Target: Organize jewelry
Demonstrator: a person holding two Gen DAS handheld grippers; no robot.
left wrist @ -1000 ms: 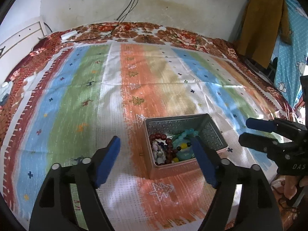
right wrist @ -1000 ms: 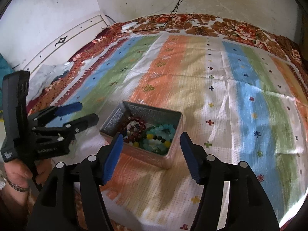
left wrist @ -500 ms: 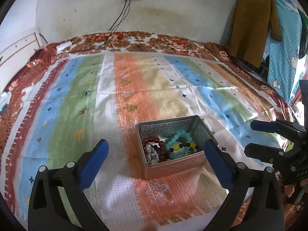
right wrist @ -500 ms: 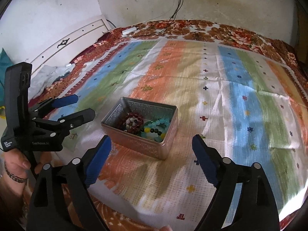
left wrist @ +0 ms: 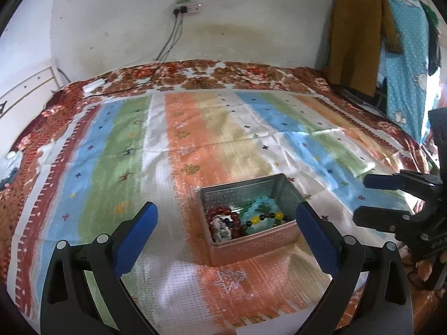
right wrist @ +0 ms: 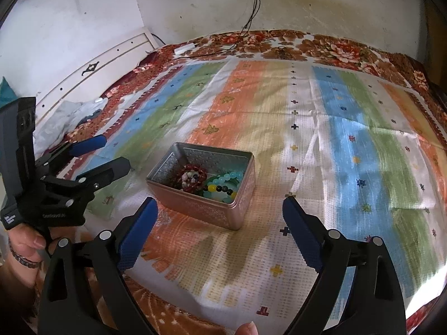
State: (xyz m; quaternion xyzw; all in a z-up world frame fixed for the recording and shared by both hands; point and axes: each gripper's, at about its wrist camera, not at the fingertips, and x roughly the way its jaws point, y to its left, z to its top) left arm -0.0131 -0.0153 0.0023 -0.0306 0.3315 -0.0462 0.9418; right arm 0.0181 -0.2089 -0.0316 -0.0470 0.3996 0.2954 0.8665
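Left gripper (left wrist: 226,217) jaws wide, empty. Right gripper (right wrist: 220,212) jaws wide, empty. Tin (left wrist: 251,244) lower centre on striped cloth (left wrist: 117,173), bracelets (left wrist: 245,219) inside.

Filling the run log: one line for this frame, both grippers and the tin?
left gripper: open, empty | right gripper: open, empty | tin: on bedspread, lidless | bracelets: inside tin

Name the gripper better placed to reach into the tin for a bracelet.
Probably left, narrowly. The tin sits between the open left gripper fingers; it lies left of centre for the open right gripper.
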